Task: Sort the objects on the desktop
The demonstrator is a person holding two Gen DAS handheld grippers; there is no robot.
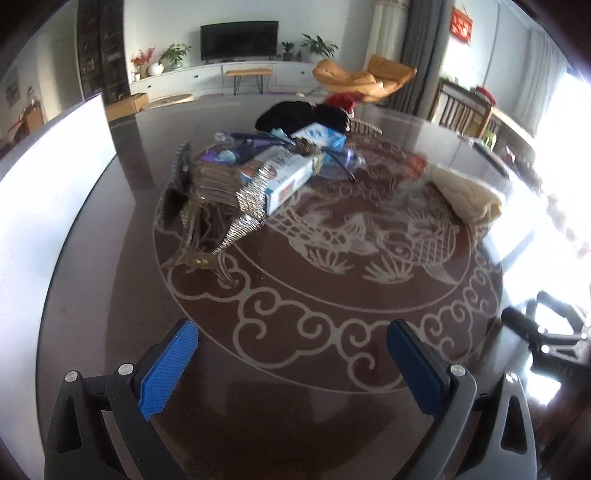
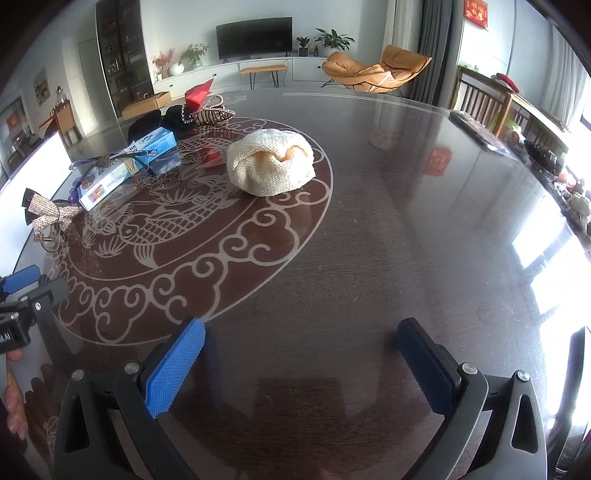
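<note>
Both of my hand-held grippers are empty with jaws spread wide: left hand-held gripper (image 1: 291,365) and right hand-held gripper (image 2: 301,365) each hover low over the dark glass desk (image 2: 406,229), nothing between the blue pads. The stuff to sort sits well ahead, in a cluster on the etched fish medallion (image 2: 177,225). Blue-and-white carton (image 1: 286,177) lies flat with a rhinestone bow clip (image 1: 243,206) against its near end; print on the carton is too blurred for me to read. Behind it a blue tissue pack (image 1: 319,136), then black fabric (image 1: 295,112). Cream knitted cloth (image 2: 271,164) is bundled apart, to the right of the pile. The right wrist view gives me what the left one doesn't: a red box (image 2: 199,95) standing tilted at the far end, a second rhinestone hair clip (image 2: 214,110) beside it, and part of a hand (image 2: 14,398) on the left hand-held gripper's handle. The left wrist view alone shows a white board (image 1: 48,192) along the left desk edge close up. A red wall hanging (image 2: 476,13) has gold characters, unreadable at this size.
</note>
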